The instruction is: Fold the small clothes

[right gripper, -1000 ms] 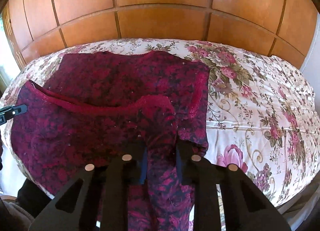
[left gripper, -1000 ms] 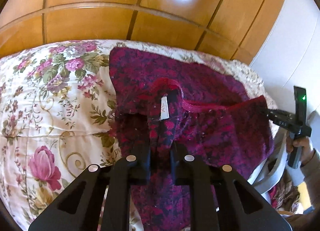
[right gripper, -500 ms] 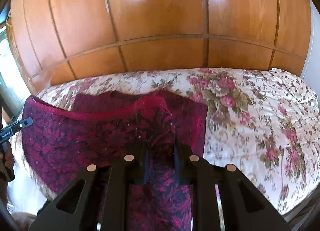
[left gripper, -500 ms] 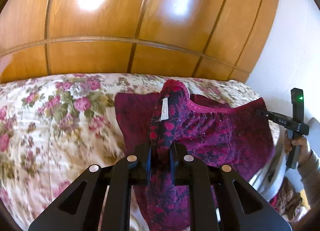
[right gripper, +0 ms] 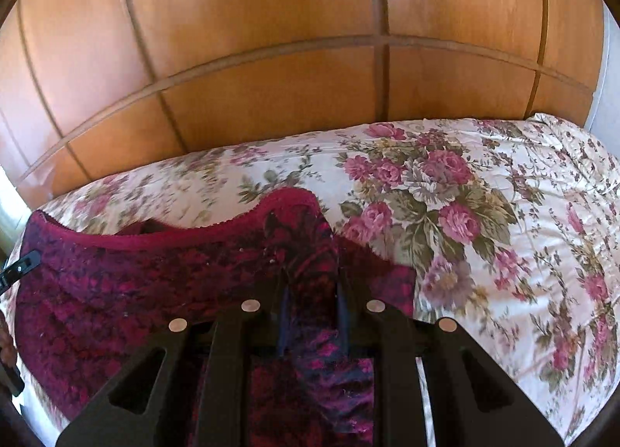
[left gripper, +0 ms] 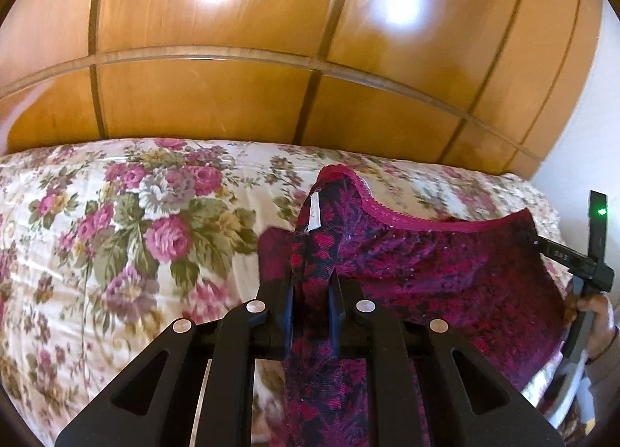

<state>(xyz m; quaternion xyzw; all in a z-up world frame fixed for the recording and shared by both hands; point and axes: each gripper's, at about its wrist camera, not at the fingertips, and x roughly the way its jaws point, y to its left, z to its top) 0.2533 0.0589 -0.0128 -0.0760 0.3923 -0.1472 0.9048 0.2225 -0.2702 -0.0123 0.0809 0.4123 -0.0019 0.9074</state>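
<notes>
The left gripper [left gripper: 310, 292] is clamped on a bunched corner of a dark red and black patterned garment [left gripper: 426, 276]. The cloth fills the narrow gap between its black fingers [left gripper: 277, 303] and rises just ahead of them in a crumpled peak, where a small white label [left gripper: 314, 212] shows beside the red trimmed edge [left gripper: 407, 219]. From that peak the trimmed edge runs off to the gripper's right, sagging a little, to the far corner of the garment.

The right gripper [right gripper: 312, 303] is likewise closed on the other corner of the garment [right gripper: 155, 284], with fabric pinched between its fingers [right gripper: 345, 307] and heaped up directly in front of them. To this gripper's left the trimmed edge [right gripper: 186, 233] stretches away toward the tip of the other gripper, which shows at the left border of the right wrist view. Seen from the left wrist, the right gripper's black body carries a lit green lamp [left gripper: 601, 211], and a hand [left gripper: 596, 307] grips its handle below.

The garment hangs spread between the two grippers, above and in front of a bed covered with a cream floral bedspread [left gripper: 116, 237], which extends ahead of both grippers and out to either side. Beyond the bed stands a glossy wooden panelled headboard [left gripper: 232, 59].
</notes>
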